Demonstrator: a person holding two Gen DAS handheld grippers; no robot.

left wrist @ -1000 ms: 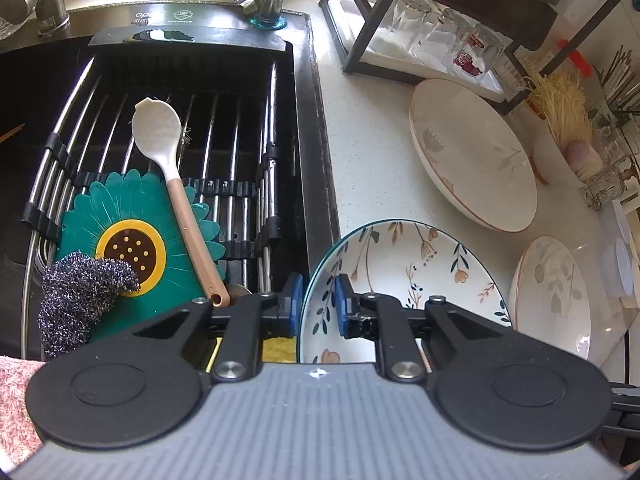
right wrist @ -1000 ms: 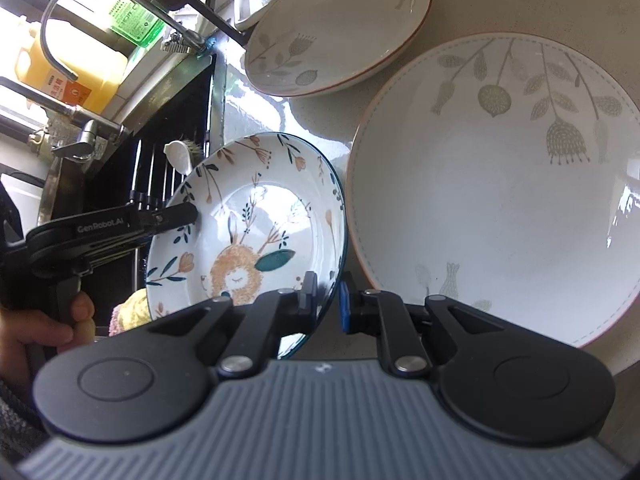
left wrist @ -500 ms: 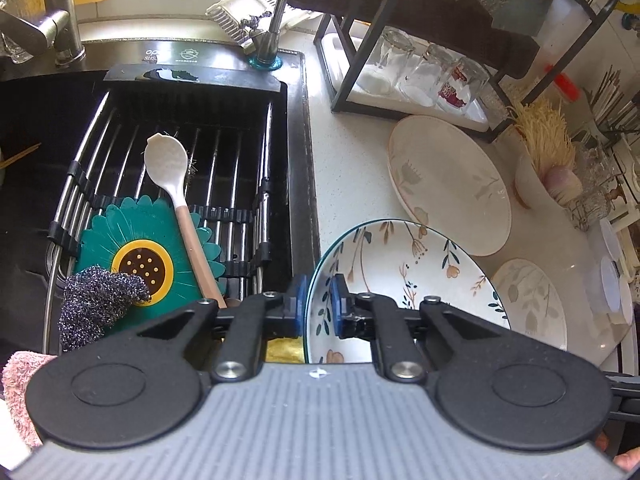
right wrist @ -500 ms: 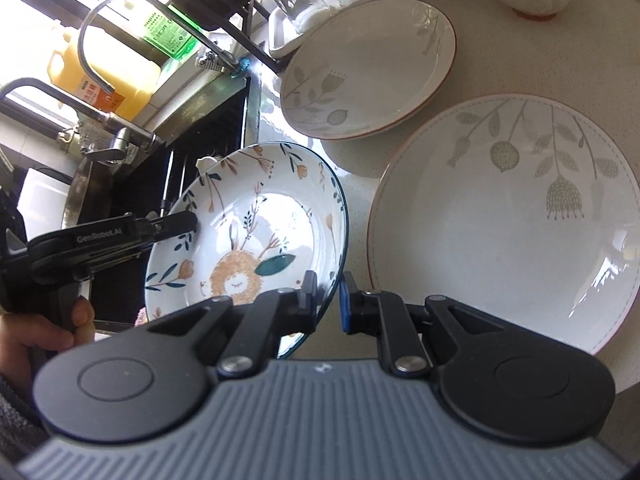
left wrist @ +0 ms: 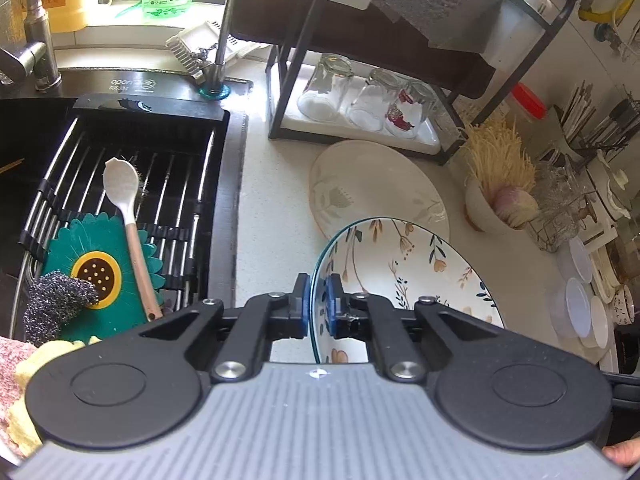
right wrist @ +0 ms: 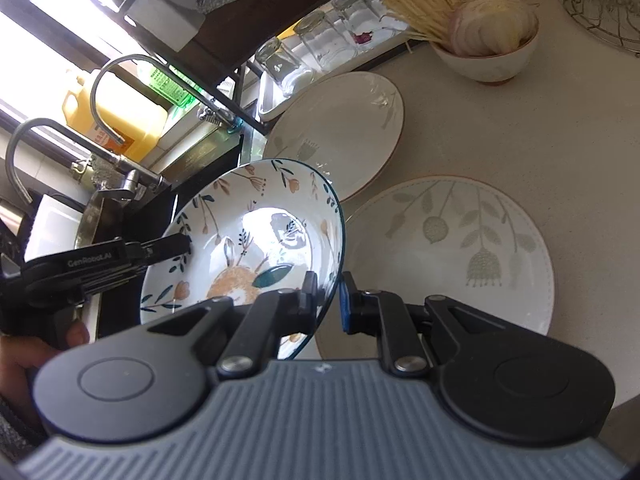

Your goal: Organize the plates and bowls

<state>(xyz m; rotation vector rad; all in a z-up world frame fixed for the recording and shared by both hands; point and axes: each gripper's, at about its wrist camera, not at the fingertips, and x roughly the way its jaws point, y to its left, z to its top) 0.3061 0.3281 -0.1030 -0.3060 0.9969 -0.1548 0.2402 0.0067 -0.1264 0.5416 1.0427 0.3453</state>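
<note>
A floral blue-rimmed bowl [left wrist: 404,276] is held in the air above the counter by both grippers. My left gripper [left wrist: 317,306] is shut on its left rim. My right gripper [right wrist: 328,300] is shut on its right rim, and the bowl shows in that view too [right wrist: 256,240]. The left gripper shows in the right wrist view at the bowl's far rim [right wrist: 182,245]. Two white leaf-patterned plates lie on the counter: one near the glass rack [right wrist: 340,128], also in the left wrist view [left wrist: 372,184], and a larger one [right wrist: 452,256] under the right gripper.
A sink [left wrist: 228,168] with a wire rack, a spoon [left wrist: 128,216], a green flower mat and a scrubber is at left. A black shelf with upturned glasses [left wrist: 360,96] stands behind. A bowl with enoki and onion [right wrist: 488,40] and small containers [left wrist: 580,300] sit at right.
Both grippers have lifted the floral bowl higher above the counter, holding its rims throughout. The plates below look smaller and more of the shelf and window is in view.
</note>
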